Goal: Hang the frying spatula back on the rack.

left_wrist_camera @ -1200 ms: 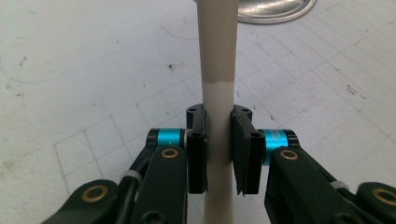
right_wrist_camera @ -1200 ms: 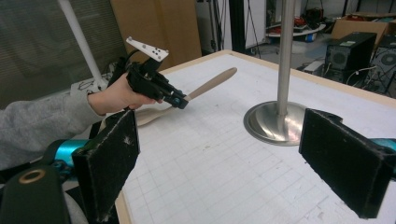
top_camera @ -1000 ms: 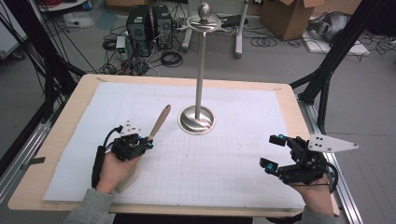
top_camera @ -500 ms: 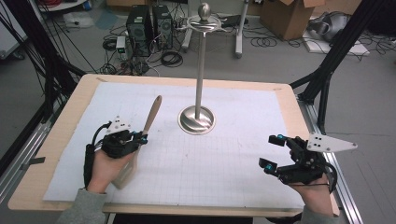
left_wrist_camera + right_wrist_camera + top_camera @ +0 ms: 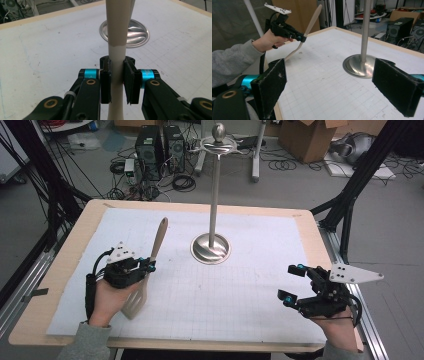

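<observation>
Spatula [image 5: 150, 265], pale, wood-coloured: clamped at mid-handle between the pads of the left gripper [image 5: 149, 265], blade low toward the near table edge, handle tip tilted up and away toward the stand; held clear of the white gridded mat [image 5: 250, 290]. Right gripper [image 5: 292, 282]: near right of the mat, jaws spread wide, nothing between them. Stand [image 5: 214, 210], metal, round base and upright pole: mid-mat, beyond both grippers, apart from the spatula. Table [image 5: 65, 265], wooden-edged, under the mat.
</observation>
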